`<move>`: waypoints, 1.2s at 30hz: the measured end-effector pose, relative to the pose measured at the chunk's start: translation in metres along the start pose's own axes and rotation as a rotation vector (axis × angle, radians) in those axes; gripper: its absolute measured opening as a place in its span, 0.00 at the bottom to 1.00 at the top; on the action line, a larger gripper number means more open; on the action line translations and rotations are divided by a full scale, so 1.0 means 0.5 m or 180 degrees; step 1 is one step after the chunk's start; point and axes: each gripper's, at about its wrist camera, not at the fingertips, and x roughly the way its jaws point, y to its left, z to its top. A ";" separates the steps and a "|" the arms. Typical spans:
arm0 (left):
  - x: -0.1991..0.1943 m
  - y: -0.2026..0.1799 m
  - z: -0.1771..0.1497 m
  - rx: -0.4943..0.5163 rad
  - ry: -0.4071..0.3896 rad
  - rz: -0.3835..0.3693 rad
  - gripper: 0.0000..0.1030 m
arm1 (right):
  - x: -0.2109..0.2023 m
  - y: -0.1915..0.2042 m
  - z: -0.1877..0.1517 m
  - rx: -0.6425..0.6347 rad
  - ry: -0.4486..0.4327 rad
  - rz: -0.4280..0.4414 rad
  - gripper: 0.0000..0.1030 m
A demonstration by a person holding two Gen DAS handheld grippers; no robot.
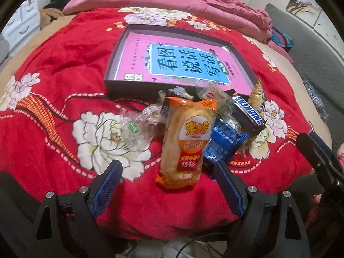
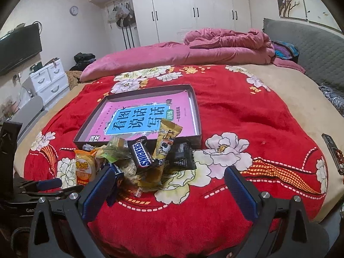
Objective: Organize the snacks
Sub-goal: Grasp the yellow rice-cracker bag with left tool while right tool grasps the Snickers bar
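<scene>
A heap of wrapped snacks, among them a tall orange-and-yellow rice-cracker packet (image 1: pixel 185 142), a dark Snickers bar (image 2: pixel 143 154) and a crinkled blue foil pack (image 1: pixel 223 142), lies on the red floral blanket (image 1: pixel 64 64), touching the near wall of the shallow dark cardboard tray (image 1: pixel 126 90). That spot probably keeps each transfer short. The tray holds only a pink-and-blue book (image 2: pixel 142 120), so sorting looks unstarted. The left gripper (image 1: pixel 167 178) gapes, empty, its fingers flanking the orange packet's lower end, seemingly lined up to pinch it, while the right gripper (image 2: pixel 169 182) waits spread and empty before the pile.
</scene>
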 end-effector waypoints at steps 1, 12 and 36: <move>0.005 -0.003 0.003 -0.0001 0.0013 -0.0001 0.85 | 0.003 0.000 0.000 -0.0008 0.0011 0.0007 0.99; 0.032 -0.017 0.030 -0.0036 0.0008 0.0111 0.78 | 0.035 0.009 0.009 -0.0174 0.0092 0.0096 0.99; 0.061 0.028 0.021 -0.0314 0.0132 -0.0197 0.35 | 0.161 0.074 0.028 -0.1048 0.0430 0.0403 0.45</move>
